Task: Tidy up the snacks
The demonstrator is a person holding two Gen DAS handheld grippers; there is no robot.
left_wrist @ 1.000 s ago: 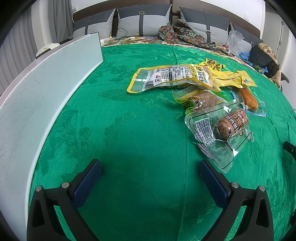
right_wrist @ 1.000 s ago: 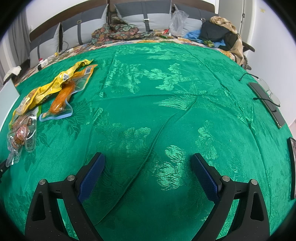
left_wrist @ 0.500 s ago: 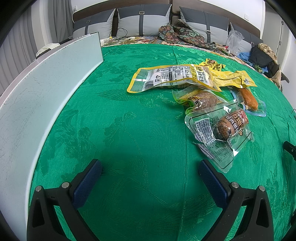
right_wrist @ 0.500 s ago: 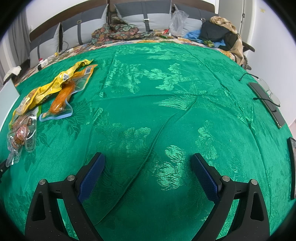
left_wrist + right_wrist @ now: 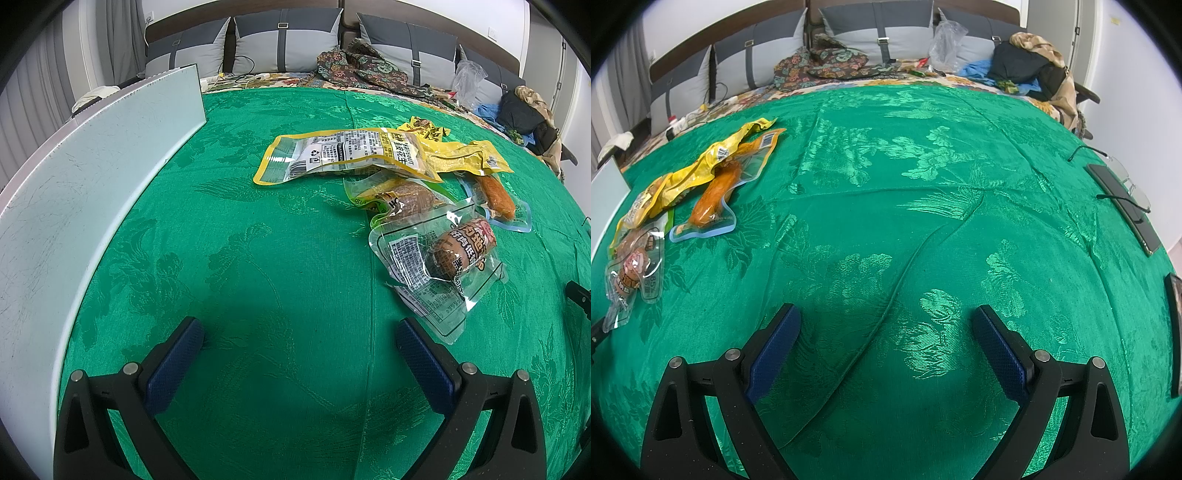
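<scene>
Snacks (image 5: 406, 192) overlap at one o'clock; both claws gape empty.
Left claw (image 5: 299, 354) could pinch the clear sausage pack (image 5: 443, 258) and drag its neighbours.

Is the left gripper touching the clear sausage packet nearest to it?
Apart. In the left wrist view, green cloth shows between the open left gripper and the clear sausage packet.

The left gripper (image 5: 299, 343) hung wide apart over the green cloth (image 5: 240, 258), holding nothing. A white board (image 5: 81, 177) ran along the left. Ahead right lay a yellow-edged packet (image 5: 347, 155), a brown snack pouch (image 5: 402, 201), a clear sausage pack (image 5: 443, 262) and an orange sausage pack (image 5: 496, 197), overlapping.
</scene>
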